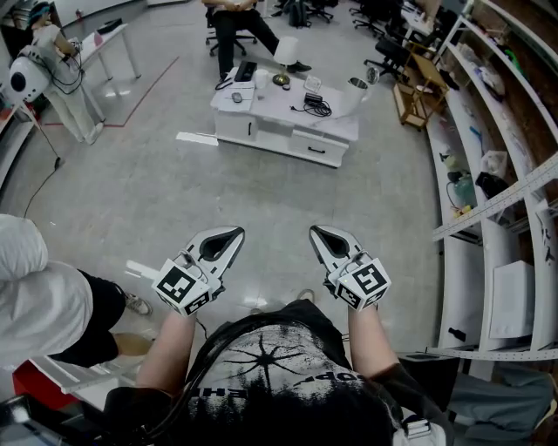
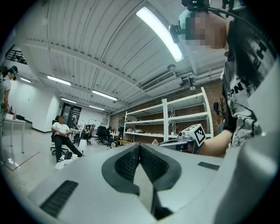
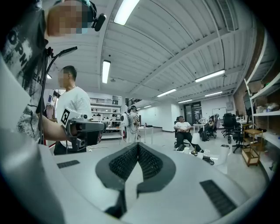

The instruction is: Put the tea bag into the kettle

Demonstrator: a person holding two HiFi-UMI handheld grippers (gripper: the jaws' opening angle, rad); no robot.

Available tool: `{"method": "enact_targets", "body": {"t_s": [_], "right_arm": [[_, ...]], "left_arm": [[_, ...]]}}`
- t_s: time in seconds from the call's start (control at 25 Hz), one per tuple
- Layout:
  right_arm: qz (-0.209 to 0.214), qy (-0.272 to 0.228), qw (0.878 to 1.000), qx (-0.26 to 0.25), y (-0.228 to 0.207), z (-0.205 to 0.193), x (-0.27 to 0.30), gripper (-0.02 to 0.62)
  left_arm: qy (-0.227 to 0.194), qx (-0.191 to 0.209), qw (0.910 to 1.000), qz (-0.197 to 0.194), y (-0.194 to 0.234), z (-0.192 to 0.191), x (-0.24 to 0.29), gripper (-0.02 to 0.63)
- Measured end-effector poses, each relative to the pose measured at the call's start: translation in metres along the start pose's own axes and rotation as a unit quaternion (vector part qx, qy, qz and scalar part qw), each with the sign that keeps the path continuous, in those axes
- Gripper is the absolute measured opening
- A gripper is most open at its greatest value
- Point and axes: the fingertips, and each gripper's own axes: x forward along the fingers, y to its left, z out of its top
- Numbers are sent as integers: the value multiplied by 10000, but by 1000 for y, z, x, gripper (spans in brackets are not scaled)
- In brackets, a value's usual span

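Note:
My left gripper (image 1: 234,233) and right gripper (image 1: 317,233) are held side by side above the grey floor, both pointing at a low white table (image 1: 261,118) some way off. Each is shut, with the ribbed pads (image 2: 130,162) pressed together and nothing between them, as the right gripper view also shows at its tip (image 3: 138,146). On the table's right end stands a white vessel with a metal rim (image 1: 352,92), possibly the kettle. I cannot make out a tea bag at this distance. The left gripper view catches the right gripper (image 2: 192,134) alongside.
A seated person (image 1: 237,24) is behind the table, which carries a white cylinder (image 1: 286,50) and a black cable (image 1: 316,106). White shelving (image 1: 501,218) runs along the right. Another person (image 1: 39,300) stands close at my left. A white machine (image 1: 30,74) stands far left.

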Motion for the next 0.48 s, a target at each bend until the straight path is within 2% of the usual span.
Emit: {"method": "enact_targets", "body": {"t_s": [0.48], "right_arm": [[-124,-78,9996,238,-37,4,16,5]], "left_arm": [[100,-152,9998,-88,29,-9,31,6]]}}
